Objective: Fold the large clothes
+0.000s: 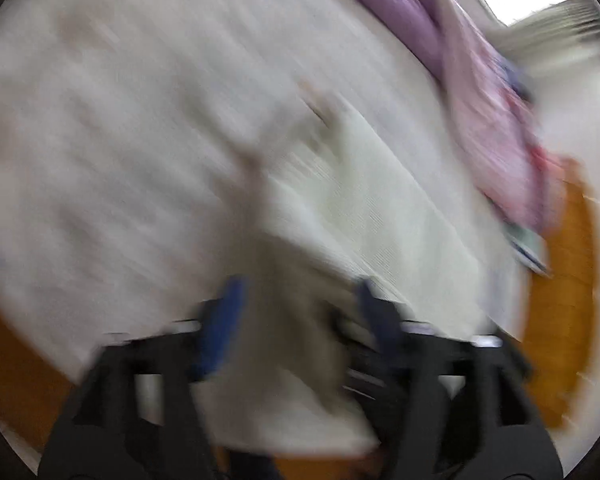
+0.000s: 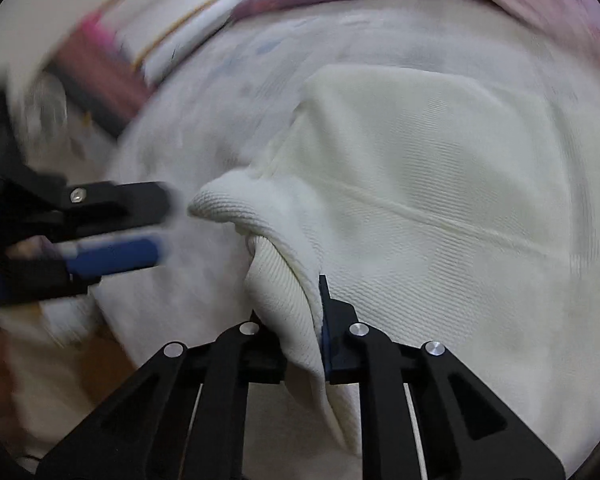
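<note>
The cream ribbed garment [image 2: 440, 200] lies spread over a pale sheet [image 2: 204, 132] on a bed, and one gathered fold of it rises straight into the right hand-held gripper [image 2: 300, 320], whose fingers are pressed together on that bunch of knit; the cloth fills the narrow gap between the blue-padded finger [image 2: 326, 344] and its partner and trails back under the frame. From the pinch the garment fans out up and to the right across the sheet, with a raised seam running across it. The left hand-held gripper [image 2: 164, 224] comes in from the left edge of the right wrist view, just beside the rounded hem of the lifted fold but apart from it, its two fingers spread with nothing between them. In the left wrist view, badly smeared by motion, the same left hand-held gripper [image 1: 300, 304] shows its blue pads [image 1: 224, 320] held wide over the sheet, with a grey-beige streak of something between them that I cannot identify; the cream garment [image 1: 364, 208] lies ahead and to the right of the fingers. Purple and pink bedding [image 1: 480, 92] is heaped along the far edge of the bed, and an orange-brown floor [image 1: 568, 280] shows past the bed's edge. No writing or label can be read
</note>
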Motion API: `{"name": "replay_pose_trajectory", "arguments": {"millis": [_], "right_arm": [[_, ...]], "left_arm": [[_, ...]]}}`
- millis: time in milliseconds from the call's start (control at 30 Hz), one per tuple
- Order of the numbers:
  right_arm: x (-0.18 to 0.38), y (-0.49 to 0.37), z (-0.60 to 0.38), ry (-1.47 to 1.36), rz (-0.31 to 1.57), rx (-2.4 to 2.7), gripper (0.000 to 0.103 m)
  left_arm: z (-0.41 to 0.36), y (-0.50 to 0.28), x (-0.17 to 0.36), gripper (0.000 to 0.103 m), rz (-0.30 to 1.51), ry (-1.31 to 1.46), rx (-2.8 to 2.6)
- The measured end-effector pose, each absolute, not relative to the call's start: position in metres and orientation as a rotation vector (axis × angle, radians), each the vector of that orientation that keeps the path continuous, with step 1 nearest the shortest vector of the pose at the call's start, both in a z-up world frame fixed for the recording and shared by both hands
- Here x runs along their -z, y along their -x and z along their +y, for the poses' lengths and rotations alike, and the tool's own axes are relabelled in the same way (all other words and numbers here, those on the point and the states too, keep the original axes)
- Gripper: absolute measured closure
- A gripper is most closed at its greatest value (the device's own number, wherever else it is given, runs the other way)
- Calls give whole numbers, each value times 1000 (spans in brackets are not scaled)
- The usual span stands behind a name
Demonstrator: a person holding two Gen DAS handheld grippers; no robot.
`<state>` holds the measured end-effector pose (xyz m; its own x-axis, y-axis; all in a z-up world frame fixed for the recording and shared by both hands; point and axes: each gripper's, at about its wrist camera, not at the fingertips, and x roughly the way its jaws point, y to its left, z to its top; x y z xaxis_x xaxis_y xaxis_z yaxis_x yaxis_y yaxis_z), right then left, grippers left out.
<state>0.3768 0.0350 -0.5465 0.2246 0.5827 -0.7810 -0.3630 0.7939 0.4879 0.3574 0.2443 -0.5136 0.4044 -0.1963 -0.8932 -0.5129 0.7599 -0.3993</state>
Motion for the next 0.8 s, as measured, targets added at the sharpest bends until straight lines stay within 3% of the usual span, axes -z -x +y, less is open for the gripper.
{"name": "replay_pose_trajectory", "arguments": {"millis": [67,267,567,800], "right_arm": [[544,-384,6,-387,1172,-634,92],[528,-390,-92,-792,1081,-556,92],[500,-350,-254,-1005,871,-298,93],[578,-293,-342,-1135,968,80,94]], "left_arm": [[246,-361,509,30,1123,668,-322],[188,-410,535,31,1257,576,-199],[24,-467,500,31,1166,520,226],[-47,-465,531,29,1275,449,280]]}}
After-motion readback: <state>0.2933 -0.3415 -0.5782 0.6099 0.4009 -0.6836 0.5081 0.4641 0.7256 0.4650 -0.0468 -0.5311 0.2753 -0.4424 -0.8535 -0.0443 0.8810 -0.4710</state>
